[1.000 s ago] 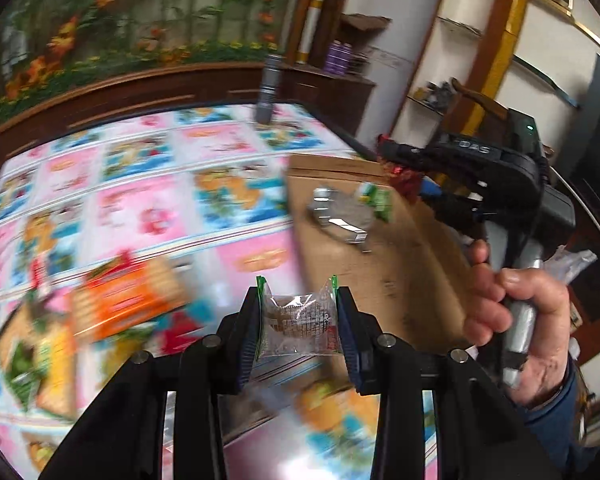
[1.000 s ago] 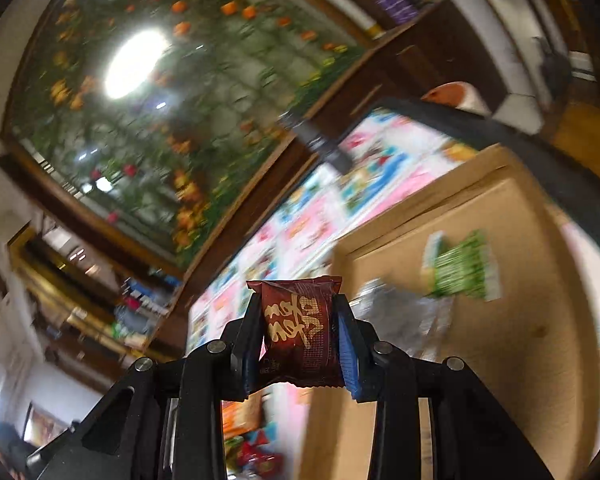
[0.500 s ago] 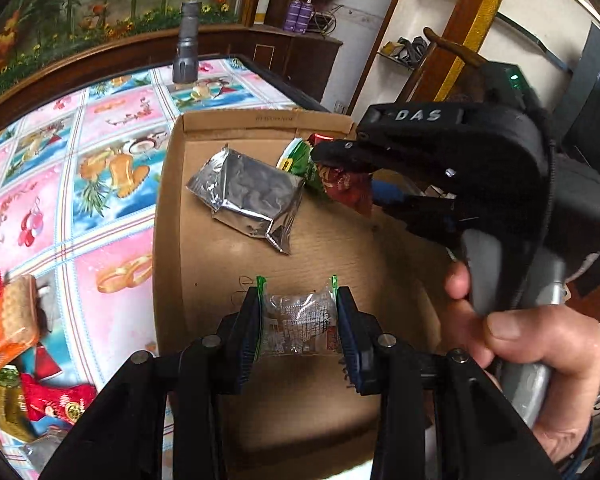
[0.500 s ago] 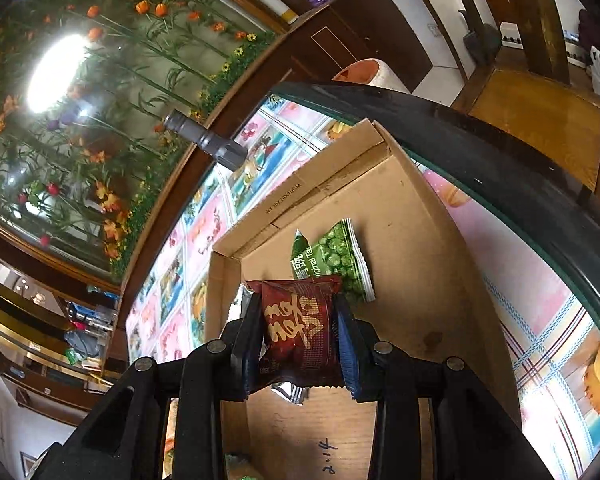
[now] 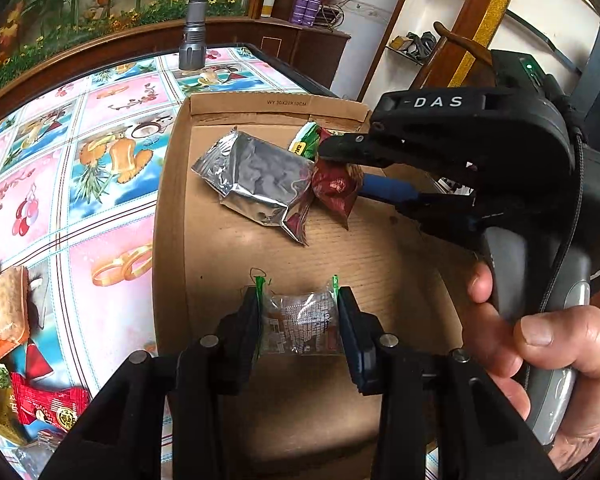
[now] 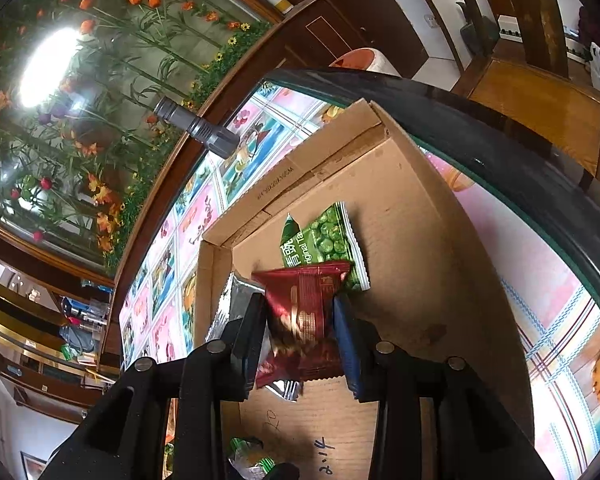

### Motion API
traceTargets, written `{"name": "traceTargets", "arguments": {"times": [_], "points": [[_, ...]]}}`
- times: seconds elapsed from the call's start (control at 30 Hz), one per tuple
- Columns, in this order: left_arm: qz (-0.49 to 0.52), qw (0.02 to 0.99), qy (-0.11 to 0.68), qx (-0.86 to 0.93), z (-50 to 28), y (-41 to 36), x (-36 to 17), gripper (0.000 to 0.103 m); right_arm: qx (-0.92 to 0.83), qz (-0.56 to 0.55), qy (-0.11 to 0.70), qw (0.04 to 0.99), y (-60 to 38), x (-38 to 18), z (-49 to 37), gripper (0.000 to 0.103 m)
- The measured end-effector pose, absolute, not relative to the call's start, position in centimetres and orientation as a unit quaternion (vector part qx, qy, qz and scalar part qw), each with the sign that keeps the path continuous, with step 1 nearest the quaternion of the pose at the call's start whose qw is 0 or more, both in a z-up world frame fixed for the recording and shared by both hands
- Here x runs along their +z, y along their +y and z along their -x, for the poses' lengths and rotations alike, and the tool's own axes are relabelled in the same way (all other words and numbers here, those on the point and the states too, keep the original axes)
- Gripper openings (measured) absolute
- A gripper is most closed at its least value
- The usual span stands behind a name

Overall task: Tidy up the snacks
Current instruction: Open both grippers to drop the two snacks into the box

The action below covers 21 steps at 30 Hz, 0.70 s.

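Colourful picture-tiled cloth is covering the table (image 5: 112,240), and a cardboard tray (image 5: 168,208) is lying on it under both tools. Between the fingers of the left gripper (image 5: 299,322), a clear candy (image 5: 300,326) with green ends is being pinched, hanging just above the tray floor at its near end. Ahead of it, the right gripper (image 6: 300,328) is reaching in from the right, its jaws parted a little around a red packet (image 6: 306,304) that is sitting loosely between the pads; whether the pads are pressing it cannot be told. Just left of that packet a silver pouch (image 5: 256,184) is lying on the tray floor, touching it, and beyond the fingertips a green pack (image 6: 324,240) is resting against the far wall. Left of the left gripper, off the tray, more snacks (image 5: 48,404) are lying on the cloth. Far ahead, a grey flashlight (image 5: 194,28) is standing upright at the table's far edge.
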<state>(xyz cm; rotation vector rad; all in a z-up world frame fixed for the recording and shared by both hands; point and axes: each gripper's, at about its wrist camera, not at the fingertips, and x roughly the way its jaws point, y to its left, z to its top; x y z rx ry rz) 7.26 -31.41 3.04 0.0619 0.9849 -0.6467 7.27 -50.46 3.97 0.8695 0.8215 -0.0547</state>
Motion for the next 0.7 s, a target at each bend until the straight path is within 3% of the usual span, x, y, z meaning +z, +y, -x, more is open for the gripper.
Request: {"name": "traceTargets", "arguments": {"times": [0.37,0.7], "points": [[-0.02,0.832,0.457,-0.314,-7.0,-31.1,3.6,0.047,-0.042,-0.388,0.364,0.846,-50.3,5.6,-6.7,0.038],[-0.011,0.86,0.41,-0.304,-5.7,-28.3,7.2,0.061,-0.054,-0.323,0.273,0.904,-49.0,10.0,-4.7,0.038]]}}
